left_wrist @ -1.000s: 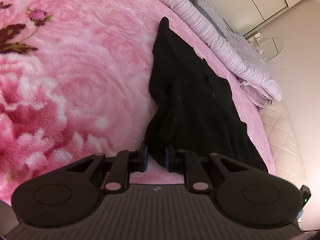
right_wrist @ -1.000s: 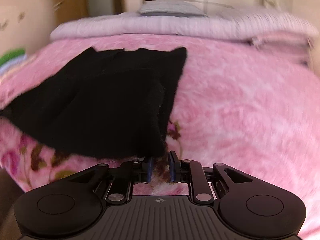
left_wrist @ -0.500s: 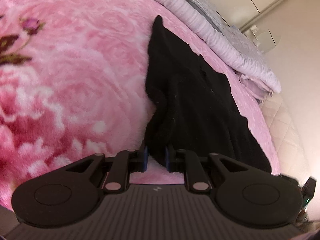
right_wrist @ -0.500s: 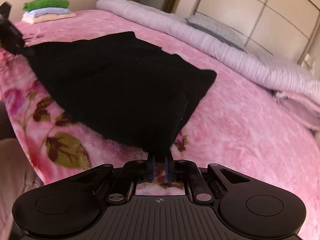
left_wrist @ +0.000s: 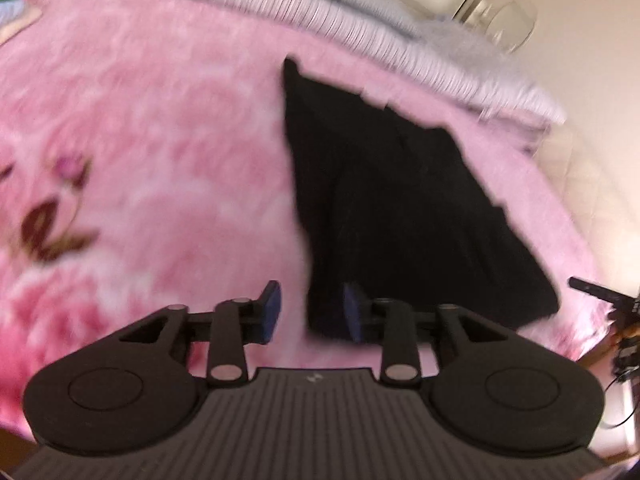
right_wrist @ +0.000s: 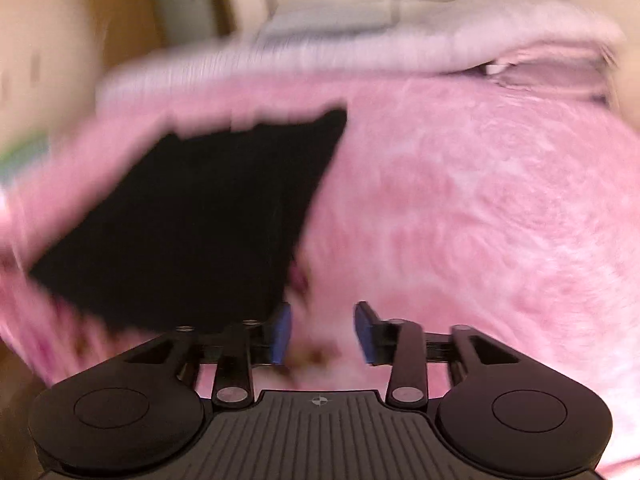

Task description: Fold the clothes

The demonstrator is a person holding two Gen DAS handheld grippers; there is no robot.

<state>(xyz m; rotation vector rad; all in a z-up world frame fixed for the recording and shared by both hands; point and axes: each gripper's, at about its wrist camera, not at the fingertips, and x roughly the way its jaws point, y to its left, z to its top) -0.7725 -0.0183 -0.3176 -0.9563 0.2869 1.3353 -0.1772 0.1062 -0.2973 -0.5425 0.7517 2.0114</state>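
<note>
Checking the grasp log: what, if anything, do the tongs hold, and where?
Nothing. Both left tongs and right tongs are open; the black garment lies on the pink blanket.

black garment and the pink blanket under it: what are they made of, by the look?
Black garment: looks like a soft matte knit or fleece; no sheen, and it lies limp and flat. The frames are blurred, so the weave is not readable.
Pink blanket: looks like plush fleece; fuzzy mottled pile with a printed flower pattern, faint sheen.
Gripper pads: blue, probably rubber or foam; too blurred to tell.
</note>
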